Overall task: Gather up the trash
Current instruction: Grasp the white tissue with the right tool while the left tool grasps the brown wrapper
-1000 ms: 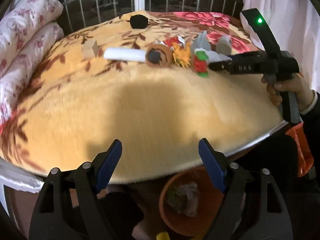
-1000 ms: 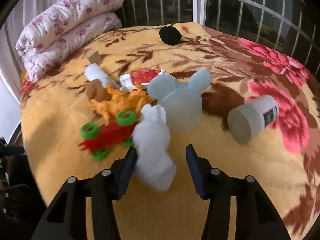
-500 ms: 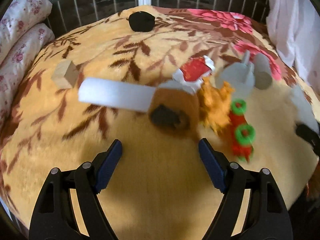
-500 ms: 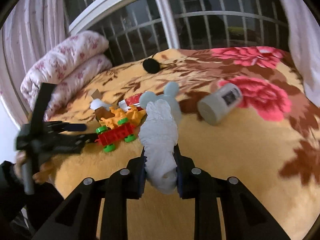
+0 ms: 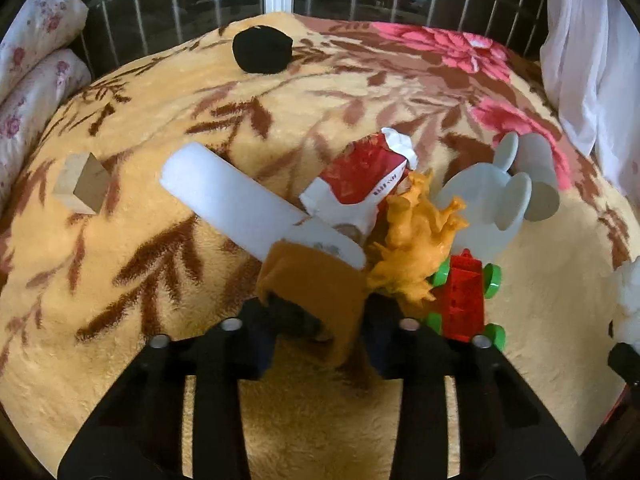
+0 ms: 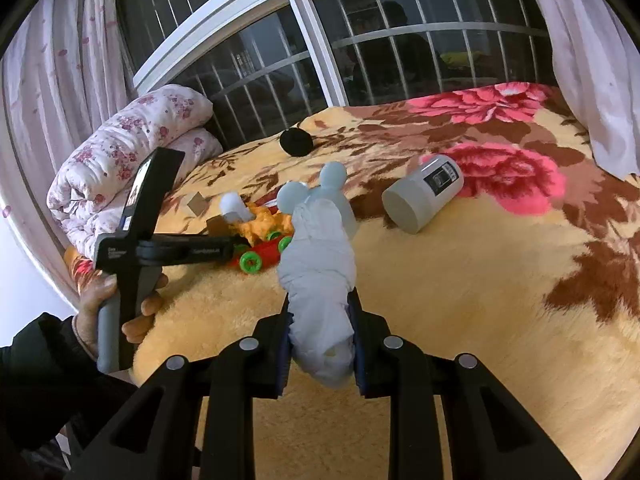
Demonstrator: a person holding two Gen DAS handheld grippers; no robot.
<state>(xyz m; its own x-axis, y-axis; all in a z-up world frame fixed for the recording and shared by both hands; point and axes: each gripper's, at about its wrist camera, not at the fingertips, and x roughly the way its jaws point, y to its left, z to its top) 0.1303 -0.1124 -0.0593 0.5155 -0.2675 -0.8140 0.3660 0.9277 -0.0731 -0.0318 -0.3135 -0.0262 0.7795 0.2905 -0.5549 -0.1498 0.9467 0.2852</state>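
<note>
Fingers of your left gripper [image 5: 318,332] are closing on a brown cardboard piece [image 5: 316,280] lying on the yellow blanket [image 5: 160,280], touching a white foam strip [image 5: 228,200]. Just right sit a crumpled red packet [image 5: 360,176], an orange toy [image 5: 420,240] and a red car [image 5: 464,300]. Your right gripper [image 6: 320,340] is clenched on a crumpled white tissue wad [image 6: 320,272], raised above the blanket.

Left hand-held gripper [image 5: 316,320] closing; right hand-held gripper [image 6: 320,344] clamped.
</note>
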